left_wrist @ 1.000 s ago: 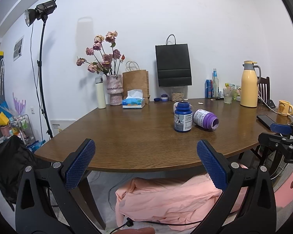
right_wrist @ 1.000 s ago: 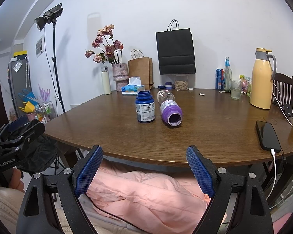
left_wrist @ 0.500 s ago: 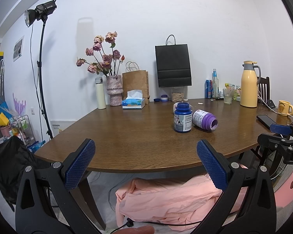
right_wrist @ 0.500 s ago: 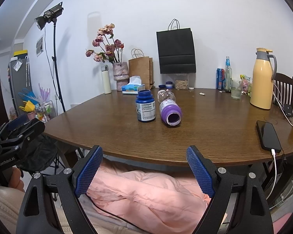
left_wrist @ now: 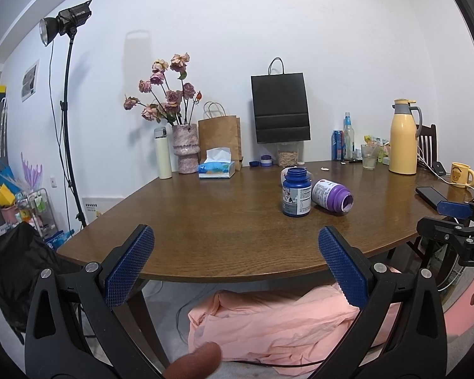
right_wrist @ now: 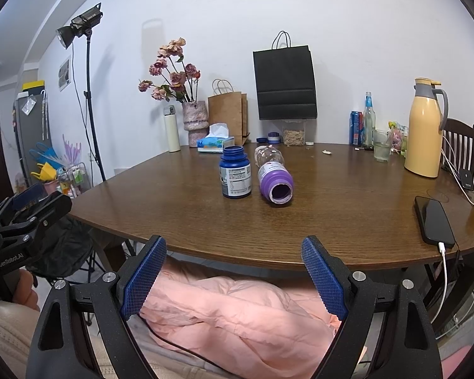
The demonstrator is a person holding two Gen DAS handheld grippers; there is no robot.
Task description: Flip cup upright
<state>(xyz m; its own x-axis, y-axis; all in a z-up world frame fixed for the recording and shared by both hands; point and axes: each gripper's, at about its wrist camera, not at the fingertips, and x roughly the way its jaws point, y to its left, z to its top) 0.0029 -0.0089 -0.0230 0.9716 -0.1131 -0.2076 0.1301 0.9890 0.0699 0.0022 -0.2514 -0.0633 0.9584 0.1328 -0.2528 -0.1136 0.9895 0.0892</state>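
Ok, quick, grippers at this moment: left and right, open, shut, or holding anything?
Left gripper: open, holding nothing, short of the table edge.
Right gripper: open, holding nothing, also short of the table.

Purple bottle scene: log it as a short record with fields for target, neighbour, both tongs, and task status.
target: purple bottle, lying on its side on the table, open mouth toward the right wrist camera
neighbour: blue jar, upright, lid off, just left of the bottle
left tongs: open, empty, short of the table edge
right tongs: open, empty, short of the table edge
status: not yet gripped or flipped
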